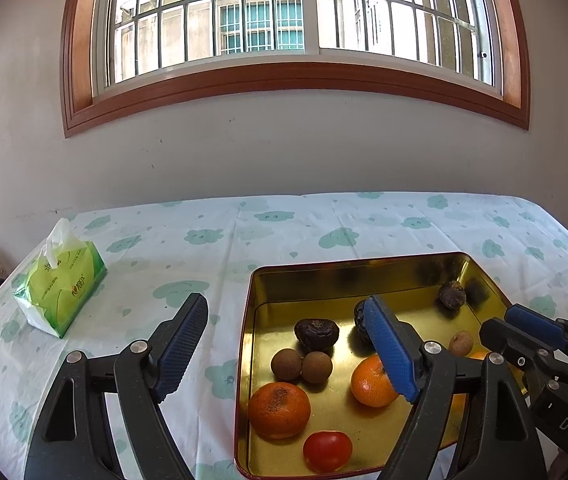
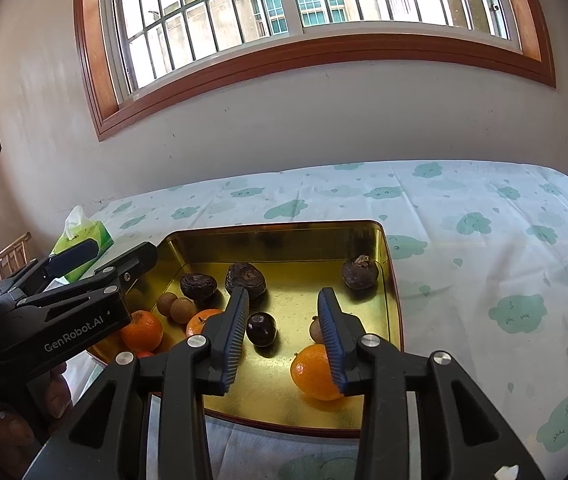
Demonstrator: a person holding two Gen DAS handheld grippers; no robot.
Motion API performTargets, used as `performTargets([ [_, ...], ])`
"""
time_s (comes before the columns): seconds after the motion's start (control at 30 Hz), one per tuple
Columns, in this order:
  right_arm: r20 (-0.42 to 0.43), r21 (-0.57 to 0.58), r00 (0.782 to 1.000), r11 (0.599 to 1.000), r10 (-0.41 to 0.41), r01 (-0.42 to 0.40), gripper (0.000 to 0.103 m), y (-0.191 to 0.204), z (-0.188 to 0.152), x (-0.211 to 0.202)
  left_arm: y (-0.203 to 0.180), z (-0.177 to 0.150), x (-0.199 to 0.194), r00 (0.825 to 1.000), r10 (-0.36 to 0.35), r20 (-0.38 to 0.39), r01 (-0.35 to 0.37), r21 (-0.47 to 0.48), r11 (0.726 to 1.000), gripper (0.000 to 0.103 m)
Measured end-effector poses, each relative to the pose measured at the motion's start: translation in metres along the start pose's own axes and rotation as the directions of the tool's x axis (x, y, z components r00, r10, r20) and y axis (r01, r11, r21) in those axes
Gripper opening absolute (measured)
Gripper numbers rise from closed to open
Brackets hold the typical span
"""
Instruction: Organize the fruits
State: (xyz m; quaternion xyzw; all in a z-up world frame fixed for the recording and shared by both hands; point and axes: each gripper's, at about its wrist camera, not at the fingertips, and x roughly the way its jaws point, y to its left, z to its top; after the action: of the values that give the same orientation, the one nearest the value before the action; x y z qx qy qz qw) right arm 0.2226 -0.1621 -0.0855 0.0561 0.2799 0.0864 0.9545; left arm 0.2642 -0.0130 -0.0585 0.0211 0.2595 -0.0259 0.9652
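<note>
A gold metal tray (image 1: 252,280) (image 2: 267,227) sits on the cloud-print tablecloth and holds several fruits. Among them are an orange (image 1: 279,410), a second orange (image 1: 372,380), a red tomato (image 1: 327,451), two brown longans (image 1: 286,364) and wrinkled dark fruits (image 1: 316,334). My left gripper (image 1: 286,302) hangs open over the tray's left rim with nothing between its pads. My right gripper (image 2: 284,294) is open above the tray's near side. A small dark round fruit (image 2: 261,328) lies on the tray under that gap, untouched. A third orange (image 2: 316,372) sits partly behind its right finger.
A green tissue pack (image 1: 63,284) lies on the cloth left of the tray. The wall and a barred window stand behind the table. Bare tablecloth (image 2: 504,280) stretches to the right of the tray. A person's hand (image 2: 3,420) shows at the lower left.
</note>
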Motion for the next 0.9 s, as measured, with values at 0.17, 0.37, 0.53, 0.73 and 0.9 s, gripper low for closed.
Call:
performTargets([
  [0.17, 0.009, -0.016, 1.0, 1.0, 0.008, -0.008, 0.035, 0.006, 0.001, -0.013, -0.001, 0.001, -0.017, 1.0, 0.011, 0.007, -0.011, 0.016, 1.0, 0.081],
  [0.37, 0.029, -0.033, 0.999, 0.999, 0.017, -0.016, 0.035, 0.015, 0.001, -0.038, 0.004, 0.0, -0.046, 1.0, 0.019, 0.008, -0.019, 0.006, 1.0, 0.085],
  [0.53, 0.044, -0.051, 0.999, 0.998, 0.025, -0.023, 0.035, 0.023, -0.005, -0.063, 0.008, -0.005, -0.078, 0.999, 0.041, 0.033, -0.041, -0.015, 0.999, 0.096],
  [0.73, 0.057, -0.075, 0.998, 0.997, 0.034, -0.03, 0.035, 0.034, -0.014, -0.093, 0.009, -0.014, -0.119, 0.999, 0.034, 0.037, -0.033, -0.026, 0.999, 0.103],
  [0.9, 0.078, -0.095, 0.996, 0.995, 0.042, -0.035, 0.035, 0.042, -0.016, -0.118, 0.008, -0.019, -0.153, 0.999, 0.008, 0.044, -0.007, -0.031, 0.999, 0.103],
])
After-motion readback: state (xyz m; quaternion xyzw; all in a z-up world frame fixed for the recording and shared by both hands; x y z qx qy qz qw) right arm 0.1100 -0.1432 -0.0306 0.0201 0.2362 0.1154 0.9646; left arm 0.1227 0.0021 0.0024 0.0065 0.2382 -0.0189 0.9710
